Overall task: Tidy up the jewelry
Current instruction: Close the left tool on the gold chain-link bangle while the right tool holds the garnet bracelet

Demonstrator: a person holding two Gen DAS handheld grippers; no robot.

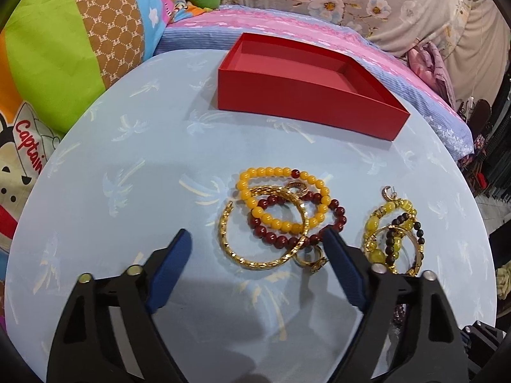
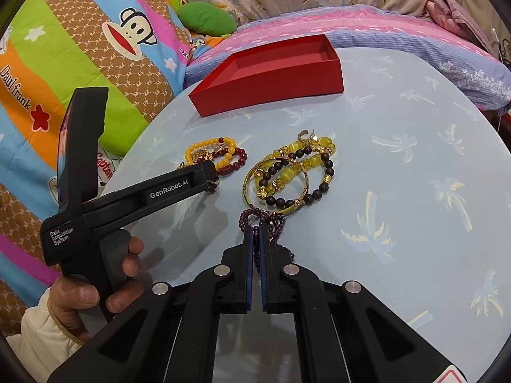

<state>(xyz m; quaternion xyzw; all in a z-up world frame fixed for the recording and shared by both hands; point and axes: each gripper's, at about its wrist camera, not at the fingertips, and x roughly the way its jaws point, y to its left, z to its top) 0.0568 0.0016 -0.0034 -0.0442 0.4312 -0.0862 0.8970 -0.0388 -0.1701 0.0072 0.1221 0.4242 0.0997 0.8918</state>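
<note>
An empty red box [image 1: 306, 63] stands at the far side of the round blue table [image 1: 127, 175]; it also shows in the right wrist view [image 2: 271, 76]. My left gripper [image 1: 258, 239] is open, just in front of a pile with a yellow bead bracelet [image 1: 255, 214], a dark red bead bracelet [image 1: 338, 214] and a gold bangle [image 1: 246, 258]. A second pile [image 2: 287, 172] of yellow, dark bead and gold bracelets lies to the right. My right gripper [image 2: 255, 233] is shut on a purple bead bracelet [image 2: 255, 215] at that pile's near edge.
Colourful cartoon pillows [image 2: 80, 48] and a floral blanket [image 1: 383, 0] lie behind and left of the table. The left gripper's body [image 2: 127, 198] and the hand on it reach in from the left in the right wrist view.
</note>
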